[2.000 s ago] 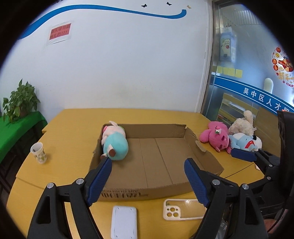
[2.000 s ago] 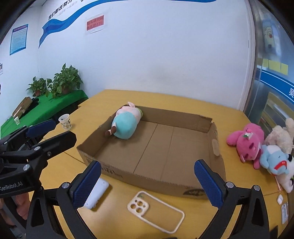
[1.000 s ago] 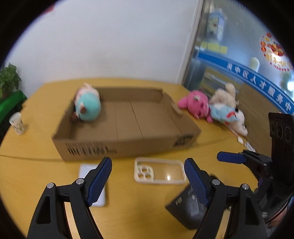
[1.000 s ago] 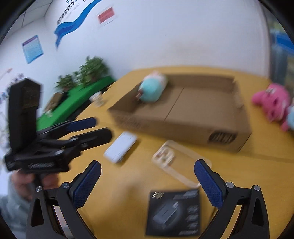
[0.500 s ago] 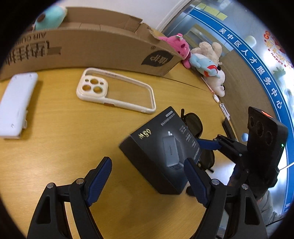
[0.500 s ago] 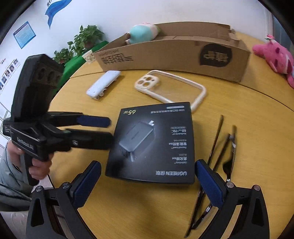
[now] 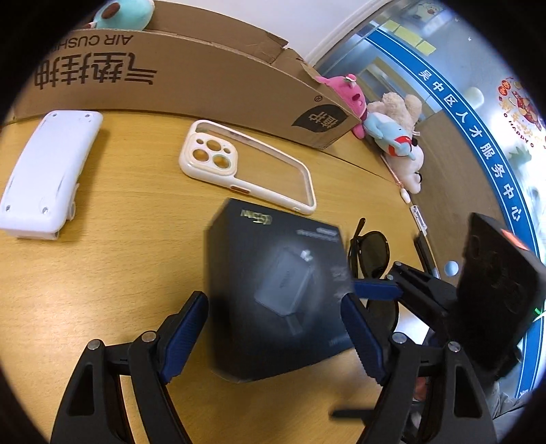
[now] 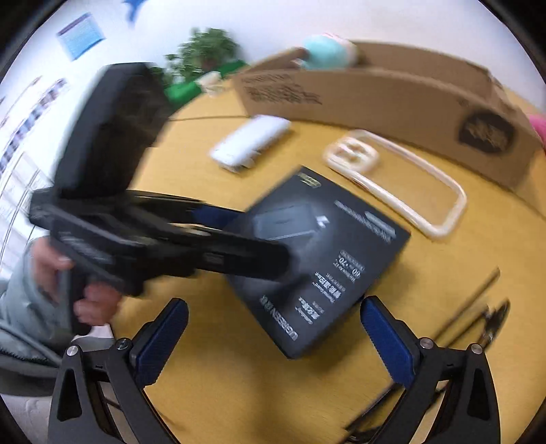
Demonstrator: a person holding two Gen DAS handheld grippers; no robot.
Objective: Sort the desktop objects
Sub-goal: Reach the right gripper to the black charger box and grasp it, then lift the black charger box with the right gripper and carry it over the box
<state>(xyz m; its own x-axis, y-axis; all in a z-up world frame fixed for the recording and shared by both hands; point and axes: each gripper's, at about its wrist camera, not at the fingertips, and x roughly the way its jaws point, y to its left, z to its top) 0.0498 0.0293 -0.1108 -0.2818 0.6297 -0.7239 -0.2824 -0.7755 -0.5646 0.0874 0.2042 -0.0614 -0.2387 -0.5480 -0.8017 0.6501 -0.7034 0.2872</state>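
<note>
Both grippers have dropped from above the cardboard box (image 7: 191, 68) to the black charger box (image 7: 273, 293), low centre. The left gripper (image 7: 273, 328) and right gripper (image 8: 273, 341) are spread, gripping nothing. One teal plush (image 7: 119, 13) is boxed; the phone case (image 7: 245, 167) and white device (image 7: 47, 167) wait on the table (image 7: 119, 273). Only the left view shows sunglasses (image 7: 370, 252); the right shows the person's hand (image 8: 92, 300).
</note>
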